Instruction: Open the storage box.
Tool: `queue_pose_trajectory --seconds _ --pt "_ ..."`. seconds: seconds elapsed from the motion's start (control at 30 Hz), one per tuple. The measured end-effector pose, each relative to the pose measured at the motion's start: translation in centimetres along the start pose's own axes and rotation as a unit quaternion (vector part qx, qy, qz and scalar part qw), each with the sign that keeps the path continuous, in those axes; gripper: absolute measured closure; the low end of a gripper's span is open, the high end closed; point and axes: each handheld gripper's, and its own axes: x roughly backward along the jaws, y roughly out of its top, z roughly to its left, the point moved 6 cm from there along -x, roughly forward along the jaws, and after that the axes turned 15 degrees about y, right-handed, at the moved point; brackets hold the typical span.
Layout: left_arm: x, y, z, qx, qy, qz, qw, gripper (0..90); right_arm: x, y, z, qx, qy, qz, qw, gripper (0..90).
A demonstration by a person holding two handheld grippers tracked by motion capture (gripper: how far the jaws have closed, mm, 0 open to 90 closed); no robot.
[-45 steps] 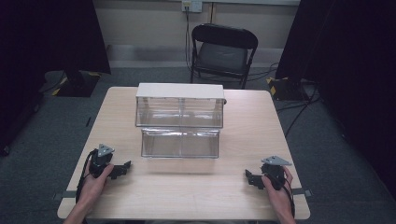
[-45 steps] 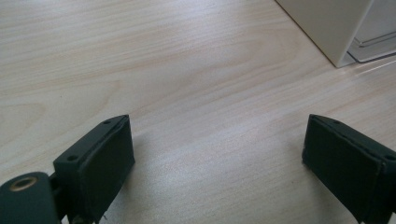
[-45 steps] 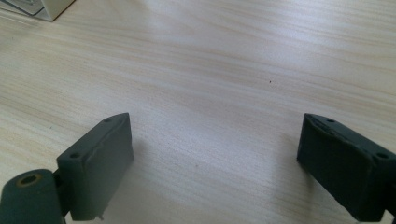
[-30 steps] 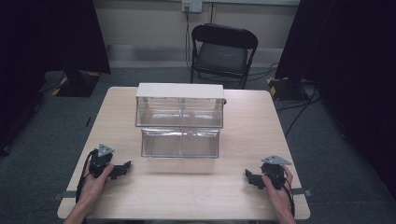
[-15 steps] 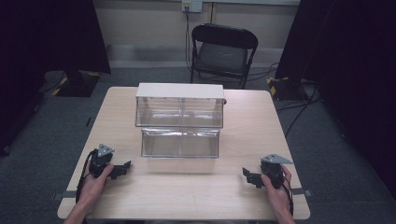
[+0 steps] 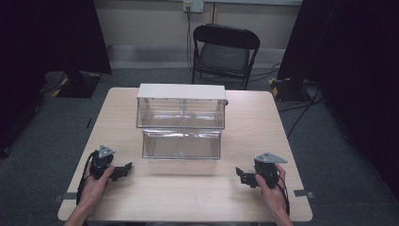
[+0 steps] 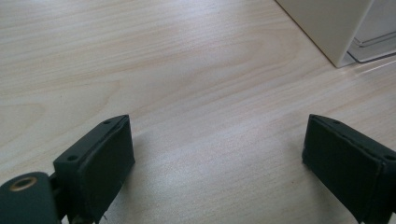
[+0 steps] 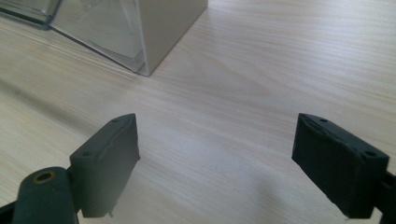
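Note:
A clear two-tier drawer unit [image 6: 181,122] with a white top stands mid-table; its lower drawer [image 6: 181,144] sticks out toward me. My left gripper [image 6: 121,170] rests open on the wood at the near left, held by a hand, nothing between its jaws. My right gripper [image 6: 243,177] sits open at the near right, also empty. In the left gripper view the unit's white corner [image 7: 329,25] lies at the upper right, beyond the gripper [image 7: 217,168]. In the right gripper view the unit's corner [image 8: 159,28] lies at the upper left, beyond the gripper [image 8: 217,165].
The light wooden table [image 6: 188,197] has bare surface in front of the unit and on both sides. A black folding chair [image 6: 223,52] stands behind the table's far edge. Cables [image 6: 301,108] run on the grey carpet at the right.
The right gripper has shifted slightly left toward the middle of the table. The left gripper and the drawer unit have not moved.

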Motion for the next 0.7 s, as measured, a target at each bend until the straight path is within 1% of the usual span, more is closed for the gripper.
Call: queue_pose_trajectory --seconds 0.13,0.17,0.2,0.23,0.4,0.47,0.53,0.7 --pt "0.0 0.0 0.0 0.000 0.000 0.000 1.0000 8.4 -0.1 0.4 0.8 0.001 0.013 -0.004 0.9999 13.9" --pt "0.0 0.0 0.0 0.000 0.000 0.000 1.0000 8.4 -0.1 0.4 0.8 0.001 0.013 -0.004 0.9999 13.9" --pt "0.0 0.0 0.0 0.000 0.000 0.000 1.0000 8.4 -0.3 0.7 1.2 0.003 0.019 -0.008 0.9998 13.9" --pt "0.0 0.0 0.0 0.000 -0.001 0.000 1.0000 8.4 -0.4 0.8 1.4 0.005 0.020 -0.008 0.9997 13.9" --pt "0.0 0.0 0.0 0.001 0.000 0.000 1.0000 8.4 -0.8 1.1 2.6 0.015 0.040 -0.006 0.9991 13.8" --pt "0.0 0.0 0.0 0.001 -0.001 0.000 1.0000 8.1 -0.8 1.2 3.1 0.015 0.047 -0.006 0.9988 13.8" --pt "0.0 0.0 0.0 0.000 -0.001 0.000 1.0000 8.1 -0.9 1.5 3.4 0.022 0.051 -0.009 0.9984 13.8" --pt "0.0 0.0 0.0 0.000 -0.001 0.000 1.0000 8.1 -1.2 2.3 4.0 0.024 0.058 -0.015 0.9979 13.9"
